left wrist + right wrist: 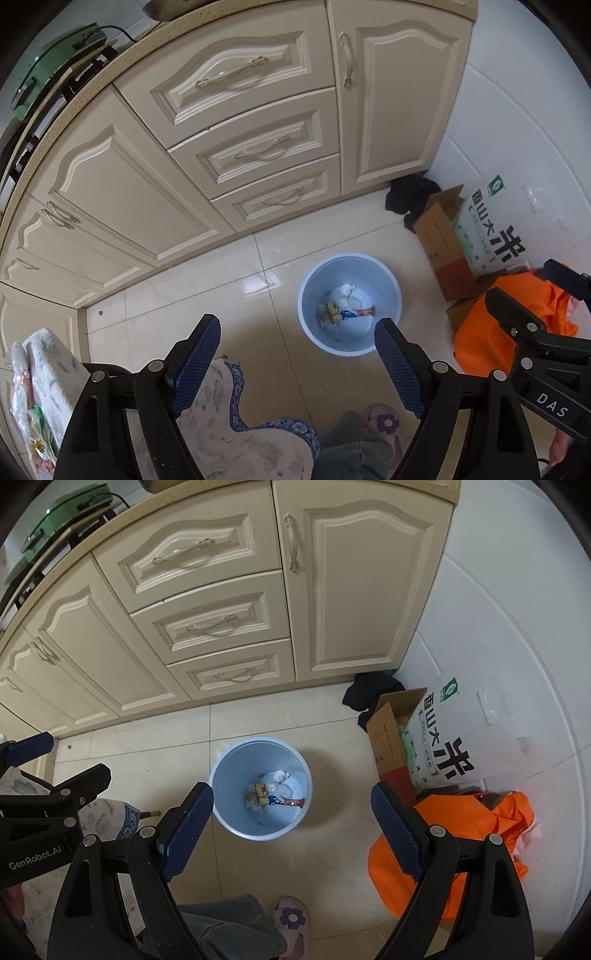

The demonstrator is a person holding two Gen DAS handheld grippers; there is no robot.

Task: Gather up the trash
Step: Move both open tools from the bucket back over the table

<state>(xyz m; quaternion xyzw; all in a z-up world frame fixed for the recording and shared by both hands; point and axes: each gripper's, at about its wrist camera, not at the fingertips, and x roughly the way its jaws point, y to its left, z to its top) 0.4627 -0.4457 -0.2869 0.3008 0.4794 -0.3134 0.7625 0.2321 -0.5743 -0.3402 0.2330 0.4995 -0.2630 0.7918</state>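
Hovering above the blue bin [260, 788], both grippers empty.
Left gripper [297, 363] and right gripper [291, 829] stand spread wide; wrappers and tissues [273, 794] lie below in the bin.

the trash [341, 308] at the bottom of the blue bin [308, 295] is too small to name beyond white crumpled lumps, a yellow packet and an orange wrapper, and the bin's near wall hides part of its floor. the cardboard box [391, 731] is half covered by the white rice bag [461, 738] leaning on it, and the orange bag [461, 849] hides its lower corner. the green appliance [48, 81] on the counter is cut by the picture's edge, and the slipper [291, 919] with a purple flower is partly under grey trouser cloth.
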